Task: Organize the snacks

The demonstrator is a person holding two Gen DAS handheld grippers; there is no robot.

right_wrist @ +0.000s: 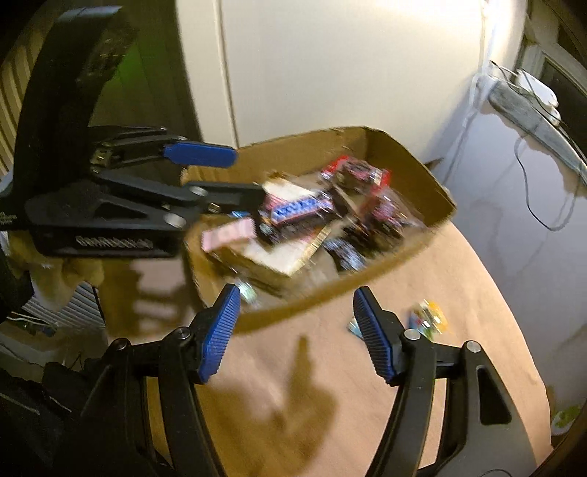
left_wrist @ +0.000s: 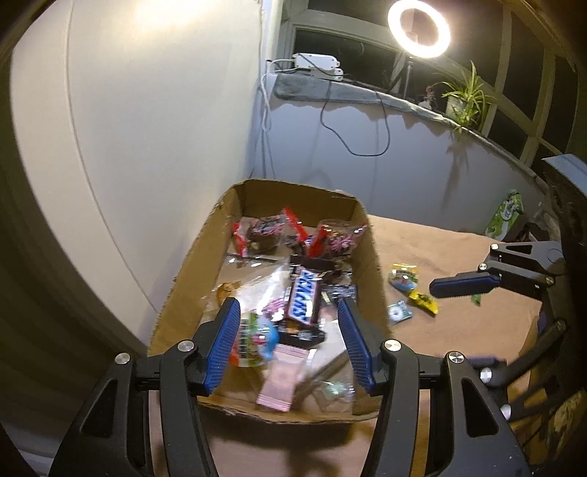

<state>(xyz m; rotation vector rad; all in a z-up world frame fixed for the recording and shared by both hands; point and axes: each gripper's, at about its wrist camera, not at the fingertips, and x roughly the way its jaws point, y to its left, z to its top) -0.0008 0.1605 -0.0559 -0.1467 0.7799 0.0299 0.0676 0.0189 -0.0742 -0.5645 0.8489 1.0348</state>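
A cardboard box [left_wrist: 190, 271] holds several snacks: a Snickers bar [left_wrist: 303, 298], red-wrapped cakes [left_wrist: 262, 231], a pink wafer pack [left_wrist: 280, 385]. My left gripper [left_wrist: 288, 345] is open above the box's near end, nothing between its pads. My right gripper [right_wrist: 297, 330] is open and empty over the table just right of the box wall [right_wrist: 330, 293]. It shows in the left wrist view [left_wrist: 462, 284] at the right. A few small candies [left_wrist: 403, 280] lie on the tablecloth beside the box, also in the right wrist view [right_wrist: 427, 319].
The table has a tan cloth [left_wrist: 458, 330]. A white wall stands behind the box. A window sill with a ring light [left_wrist: 418, 27], a plant [left_wrist: 466, 95] and cables is at the back right. A green packet [left_wrist: 504, 216] lies at the far right.
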